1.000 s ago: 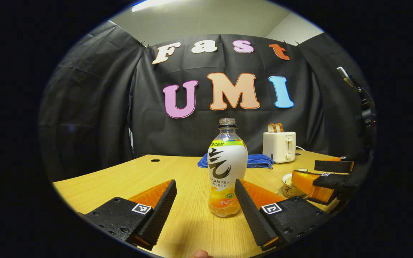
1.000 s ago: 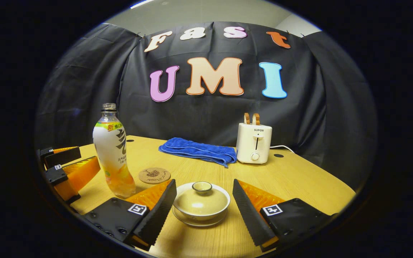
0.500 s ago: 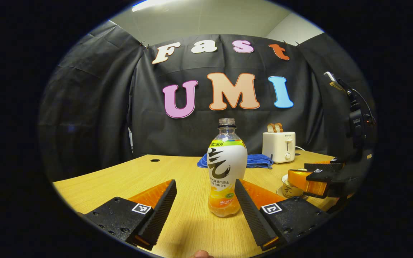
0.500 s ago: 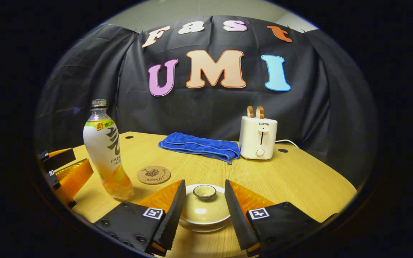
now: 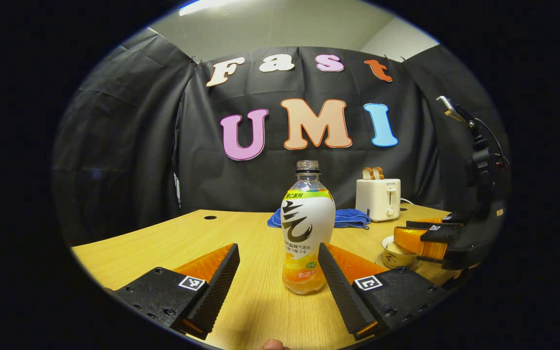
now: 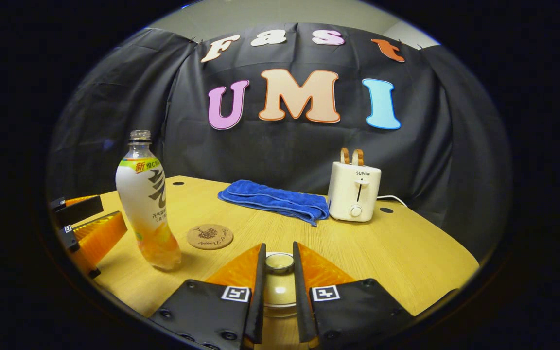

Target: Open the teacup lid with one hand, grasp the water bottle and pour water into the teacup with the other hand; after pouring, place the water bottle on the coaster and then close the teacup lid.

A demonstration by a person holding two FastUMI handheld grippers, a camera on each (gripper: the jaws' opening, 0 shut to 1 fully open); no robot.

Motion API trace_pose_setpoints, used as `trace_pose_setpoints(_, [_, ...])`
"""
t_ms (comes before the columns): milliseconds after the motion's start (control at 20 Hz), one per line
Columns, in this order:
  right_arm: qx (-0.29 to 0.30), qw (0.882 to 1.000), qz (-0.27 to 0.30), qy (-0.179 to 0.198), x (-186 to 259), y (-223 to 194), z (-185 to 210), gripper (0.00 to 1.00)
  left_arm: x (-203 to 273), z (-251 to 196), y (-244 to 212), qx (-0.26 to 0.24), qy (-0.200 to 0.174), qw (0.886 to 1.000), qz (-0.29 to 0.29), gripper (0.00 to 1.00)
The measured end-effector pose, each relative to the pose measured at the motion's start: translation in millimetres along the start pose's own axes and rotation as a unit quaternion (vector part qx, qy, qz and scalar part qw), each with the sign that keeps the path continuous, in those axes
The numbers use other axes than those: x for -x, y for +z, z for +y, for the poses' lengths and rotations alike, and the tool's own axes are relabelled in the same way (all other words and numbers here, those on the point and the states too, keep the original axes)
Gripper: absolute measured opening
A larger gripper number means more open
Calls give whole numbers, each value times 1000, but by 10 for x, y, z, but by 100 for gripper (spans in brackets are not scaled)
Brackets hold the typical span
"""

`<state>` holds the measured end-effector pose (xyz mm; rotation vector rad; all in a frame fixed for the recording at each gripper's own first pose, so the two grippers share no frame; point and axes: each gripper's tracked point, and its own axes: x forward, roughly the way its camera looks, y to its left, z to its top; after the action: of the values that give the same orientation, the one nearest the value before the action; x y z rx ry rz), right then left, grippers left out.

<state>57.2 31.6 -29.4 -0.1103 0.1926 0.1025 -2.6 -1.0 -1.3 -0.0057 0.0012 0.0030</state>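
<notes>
An uncapped water bottle point(image 5: 307, 228) with a white label stands on the table. It sits just ahead of my open left gripper point(image 5: 280, 279), nearer the right-hand finger and untouched. In the right gripper view the bottle point(image 6: 148, 204) stands at the left, with the left gripper point(image 6: 85, 228) beside it. My right gripper point(image 6: 278, 277) has both fingers pressed against the knob of the teacup lid point(image 6: 279, 262). The cup below is mostly hidden. From the left gripper view, the right gripper point(image 5: 428, 238) hovers over the teacup point(image 5: 396, 250). A round cork coaster point(image 6: 210, 236) lies between bottle and cup.
A folded blue towel point(image 6: 275, 199) and a white toaster point(image 6: 355, 192) holding bread stand at the back of the wooden table point(image 6: 406, 253). The toaster's cord trails off to the right. The black cloth wall rises close behind the table.
The right gripper lowered toward the teacup and its fingers went from wide open to shut on the lid knob. The left gripper and bottle have not moved.
</notes>
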Motion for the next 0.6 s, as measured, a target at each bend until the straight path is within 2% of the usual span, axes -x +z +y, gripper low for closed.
trace_pose_setpoints(150, [-6, 1000, 1, 12, 29, 20, 18, 32, -3, 17, -6, 2, 4, 1000, 2, 95])
trace_pose_setpoints(350, [-21, 999, -26, 24, 70, 235, 37, 31, 1, 34, -9, 1, 10, 1000, 3, 95])
trace_pose_setpoints(600, [-33, 997, -53, 35, 241, 512, -12, 31, -1, -49, -6, 0, -13, 1000, 2, 95])
